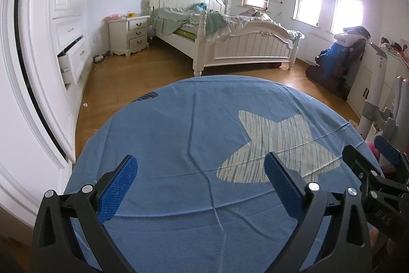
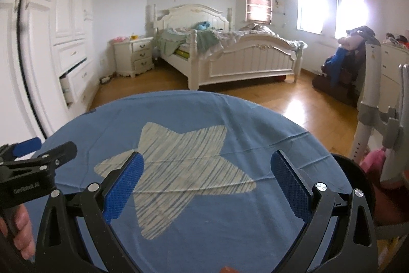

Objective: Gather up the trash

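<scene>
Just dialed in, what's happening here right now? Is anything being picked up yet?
Nothing is held yet. A person holds the left tongs and the right tongs side by side over a table covered by a blue cloth with a pale star print. Both are open and empty. No trash shows on the cloth. A small white scrap lies on the wooden floor by the wardrobe, possibly trash. The unmade bed stands across the room.

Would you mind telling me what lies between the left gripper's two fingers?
Only the blue cloth shows between the open fingers of the left gripper, with a crease across it and the edge of its pale star. No trash lies there. The left wrist view shows this.
</scene>
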Demonstrator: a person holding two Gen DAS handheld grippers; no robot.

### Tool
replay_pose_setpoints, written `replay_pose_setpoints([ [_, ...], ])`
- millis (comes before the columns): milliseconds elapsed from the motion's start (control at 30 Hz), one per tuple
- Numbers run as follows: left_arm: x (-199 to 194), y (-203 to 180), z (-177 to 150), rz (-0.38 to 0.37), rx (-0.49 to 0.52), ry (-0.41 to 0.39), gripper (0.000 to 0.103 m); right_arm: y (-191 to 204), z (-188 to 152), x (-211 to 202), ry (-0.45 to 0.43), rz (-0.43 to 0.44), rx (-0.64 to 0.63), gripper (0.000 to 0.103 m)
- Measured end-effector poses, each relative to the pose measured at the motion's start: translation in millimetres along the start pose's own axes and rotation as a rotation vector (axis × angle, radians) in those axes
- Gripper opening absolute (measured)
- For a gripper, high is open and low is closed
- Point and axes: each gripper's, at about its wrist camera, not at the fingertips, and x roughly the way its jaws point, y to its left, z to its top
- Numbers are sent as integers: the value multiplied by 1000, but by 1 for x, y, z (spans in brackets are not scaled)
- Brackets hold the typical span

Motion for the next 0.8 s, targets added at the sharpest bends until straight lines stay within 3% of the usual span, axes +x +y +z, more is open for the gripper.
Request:
replay_pose_setpoints([
  [800,1,-2,-1,5,14,4,98,-9,-1,5,18,6,31,98],
])
